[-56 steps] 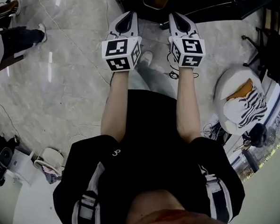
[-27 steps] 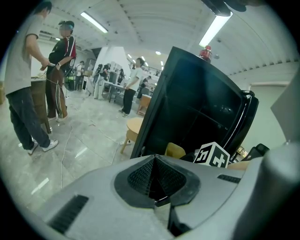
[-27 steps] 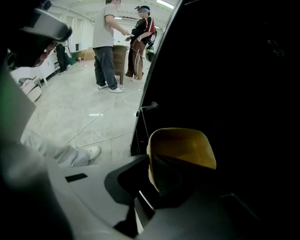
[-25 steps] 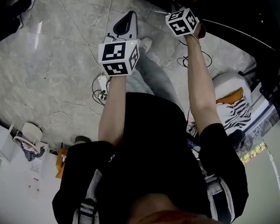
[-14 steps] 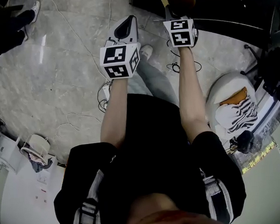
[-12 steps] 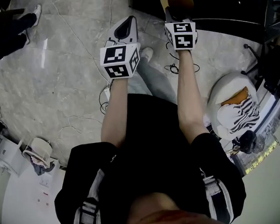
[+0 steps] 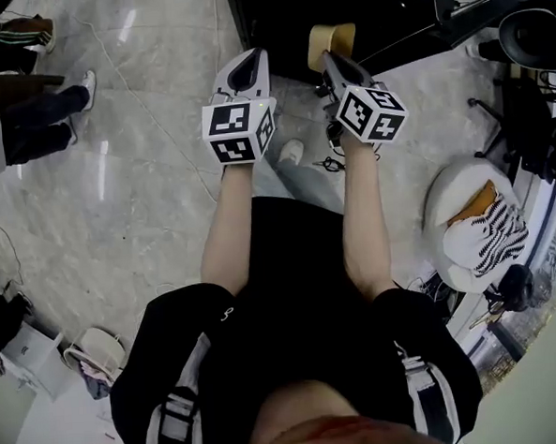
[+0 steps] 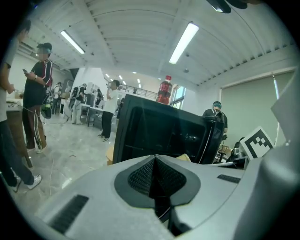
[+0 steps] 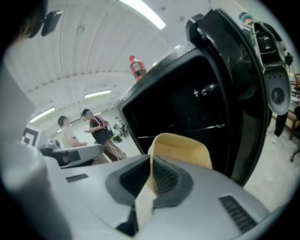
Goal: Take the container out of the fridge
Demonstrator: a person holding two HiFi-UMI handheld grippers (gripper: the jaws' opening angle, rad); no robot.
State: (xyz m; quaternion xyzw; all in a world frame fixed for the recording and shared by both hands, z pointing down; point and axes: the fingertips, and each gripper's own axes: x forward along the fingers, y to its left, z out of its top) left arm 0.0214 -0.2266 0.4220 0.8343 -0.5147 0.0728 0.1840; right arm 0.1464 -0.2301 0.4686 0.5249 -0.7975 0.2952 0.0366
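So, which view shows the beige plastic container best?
The right gripper view: the beige plastic container fills the centre, its wall pinched by the right tool. The head view shows it small, beyond that tool; the left gripper view shows only a sliver.

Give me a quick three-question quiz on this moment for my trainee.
1. True or false: the left gripper holds the tan container.
2. Which gripper's jaws are shut on the container's wall? A) left gripper B) right gripper
3. Fill in: the red-capped bottle stands on top of the black ____.
Key: 1 false, it is shut on nothing; 2 B; 3 fridge.
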